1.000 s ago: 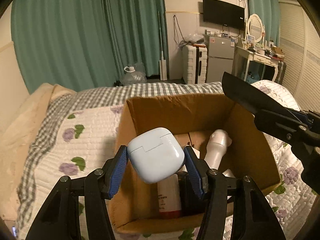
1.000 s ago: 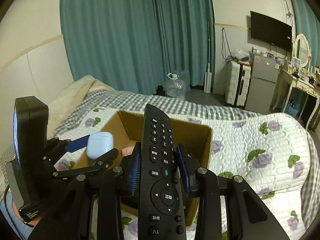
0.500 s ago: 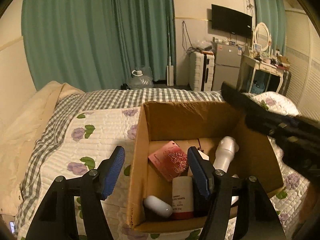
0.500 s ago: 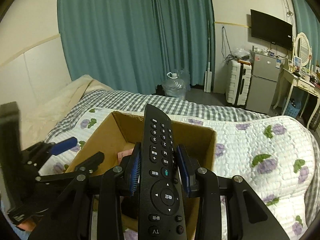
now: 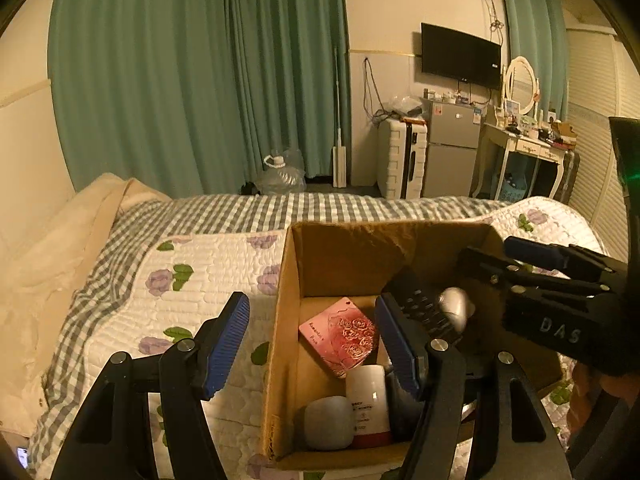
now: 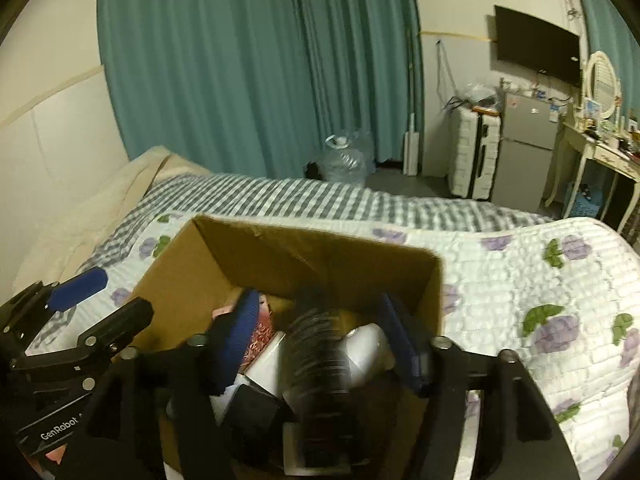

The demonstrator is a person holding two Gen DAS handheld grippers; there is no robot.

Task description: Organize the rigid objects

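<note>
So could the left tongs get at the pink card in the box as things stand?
Probably yes: the left tongs are open above the box, and the pink card lies uncovered, though the remote crowds its right side.

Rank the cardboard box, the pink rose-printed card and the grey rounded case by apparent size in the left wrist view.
1. cardboard box, by far the largest.
2. and 3. pink rose-printed card and grey rounded case look about alike. The case lies nearer the camera, so no firm ranking between them.
</note>
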